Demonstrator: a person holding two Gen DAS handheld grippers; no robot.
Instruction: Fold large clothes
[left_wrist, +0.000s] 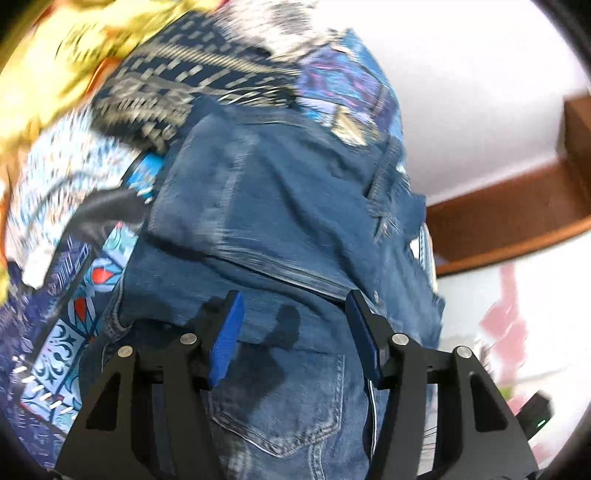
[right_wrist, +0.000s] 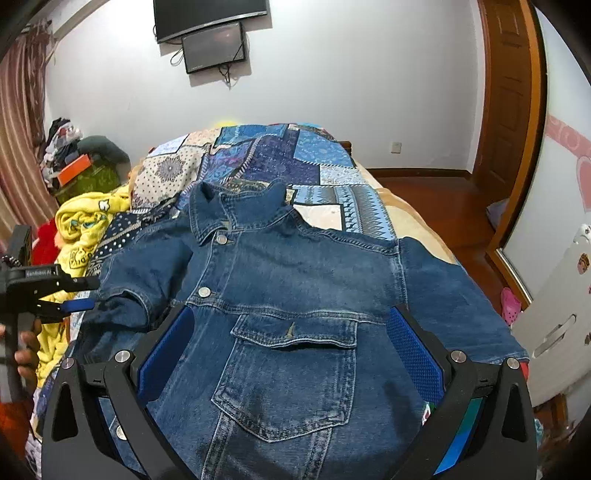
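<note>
Denim jacket (right_wrist: 295, 280) lies front-up, spread on patchwork quilt (right_wrist: 317, 162). Right tongs (right_wrist: 291, 354) wide, empty, above chest pocket (right_wrist: 291, 373). Left tongs (right_wrist: 83, 293) part-open at sleeve (right_wrist: 125, 291), nothing pinched. Advice: pinch sleeve near cuff, fold flat across front.

Bright, left view motion-blurred

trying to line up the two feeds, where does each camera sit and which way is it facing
Left wrist: rides on the left gripper, looking steeply down at close, blurred denim jacket; only its own open blue-padded fingers show.
Right wrist: rides on the right gripper, facing along the bed toward the wall TV; its open fingers frame the jacket's chest pocket, and the left gripper and a hand show at left.
Shared: the jacket, patchwork bedspread, yellow blanket.
</note>
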